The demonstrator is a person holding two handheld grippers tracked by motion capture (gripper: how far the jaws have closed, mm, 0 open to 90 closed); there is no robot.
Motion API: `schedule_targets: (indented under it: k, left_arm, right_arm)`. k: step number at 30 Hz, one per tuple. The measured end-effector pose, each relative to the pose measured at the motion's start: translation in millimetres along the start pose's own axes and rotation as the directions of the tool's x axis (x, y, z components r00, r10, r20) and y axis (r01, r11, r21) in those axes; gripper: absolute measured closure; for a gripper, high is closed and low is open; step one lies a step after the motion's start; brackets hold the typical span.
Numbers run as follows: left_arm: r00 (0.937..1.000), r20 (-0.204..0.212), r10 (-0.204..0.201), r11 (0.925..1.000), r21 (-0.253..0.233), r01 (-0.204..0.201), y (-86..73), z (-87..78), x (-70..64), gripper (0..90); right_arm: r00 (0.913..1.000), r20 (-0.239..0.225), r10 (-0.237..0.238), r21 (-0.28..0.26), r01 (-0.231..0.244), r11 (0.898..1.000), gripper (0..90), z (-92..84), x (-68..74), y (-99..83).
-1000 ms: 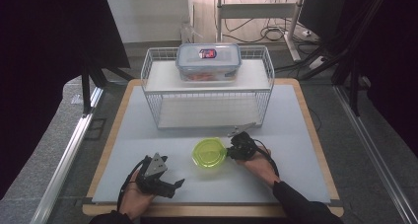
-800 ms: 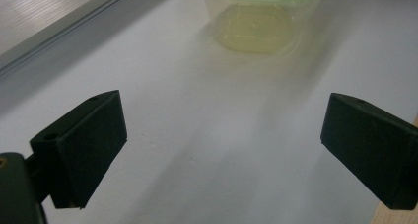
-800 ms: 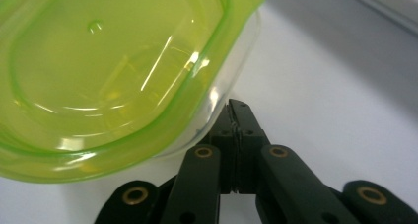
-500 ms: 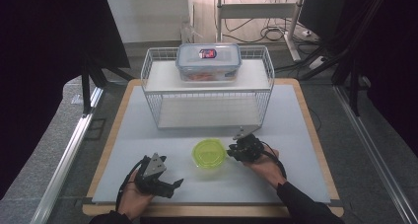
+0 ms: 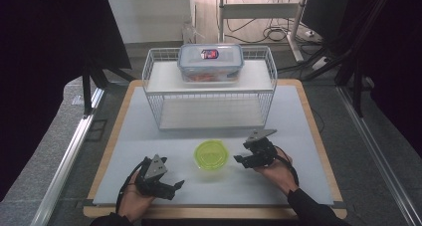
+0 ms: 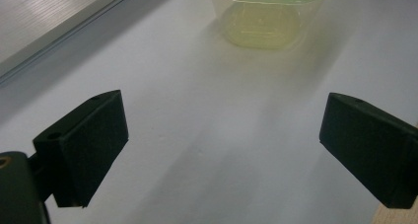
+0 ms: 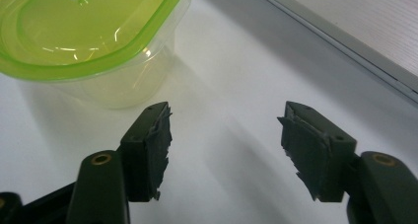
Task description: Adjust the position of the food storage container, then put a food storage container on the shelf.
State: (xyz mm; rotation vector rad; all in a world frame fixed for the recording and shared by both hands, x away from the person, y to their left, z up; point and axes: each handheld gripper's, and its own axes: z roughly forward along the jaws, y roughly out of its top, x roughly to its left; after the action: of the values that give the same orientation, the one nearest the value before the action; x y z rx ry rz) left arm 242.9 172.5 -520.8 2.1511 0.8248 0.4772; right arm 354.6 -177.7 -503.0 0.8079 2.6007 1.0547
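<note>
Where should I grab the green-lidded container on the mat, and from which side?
Grip the container across its clear body just under the green lid, coming in level from the right tool's side. The lid overhangs as a lip, and the walls taper downward.

This is a lab or test room set up for recording, not a home kitchen. A wooden-edged table [image 5: 318, 136] with a pale grey top stands inside dark screens [image 5: 54, 47] that close it in at 9 and 3 o'clock. Metal rails [image 5: 69, 156] run along the floor on both sides. At 12 o'clock, past the table, a metal stand [image 5: 259, 9] rises from a bare floor strewn with loose cables [image 5: 278, 34]. The table carries staged props: a white wire rack [image 5: 209, 94] at 12 o'clock with a lidded food box [image 5: 211, 61] on top, and a small green-lidded tub [image 5: 211, 154] at the centre. A person works with hand-held, camera-carrying tools at 6 o'clock.
</note>
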Motion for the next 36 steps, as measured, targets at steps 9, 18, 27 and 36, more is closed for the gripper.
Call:
schedule_targets:
  k: [9,18,27,36]
  left_arm:
    - [1.0000,0.004,0.003,1.0000,0.004,-0.003,-0.3,0.6,-0.3,4.5]
    - [1.0000,0.003,0.006,1.0000,0.006,-0.006,0.1,1.3,-0.7,4.5]
    - [0.9999,-0.008,0.014,0.9999,0.006,-0.014,0.4,1.3,-1.2,4.6]
    - [0.9997,-0.010,0.021,0.9997,0.009,-0.021,0.5,2.3,-1.9,4.7]
  right_arm:
    - [0.9992,0.006,0.039,-0.013,-0.039,0.999,32.0,-4.5,-3.1,1.3]
    - [0.9919,-0.005,0.127,-0.054,-0.127,0.990,29.3,-13.0,-9.1,2.6]
    - [0.9886,-0.021,0.149,-0.101,-0.151,0.983,33.5,-23.3,-4.9,16.4]
    - [0.9814,-0.113,0.155,-0.113,-0.168,0.979,49.6,-7.5,6.6,34.7]
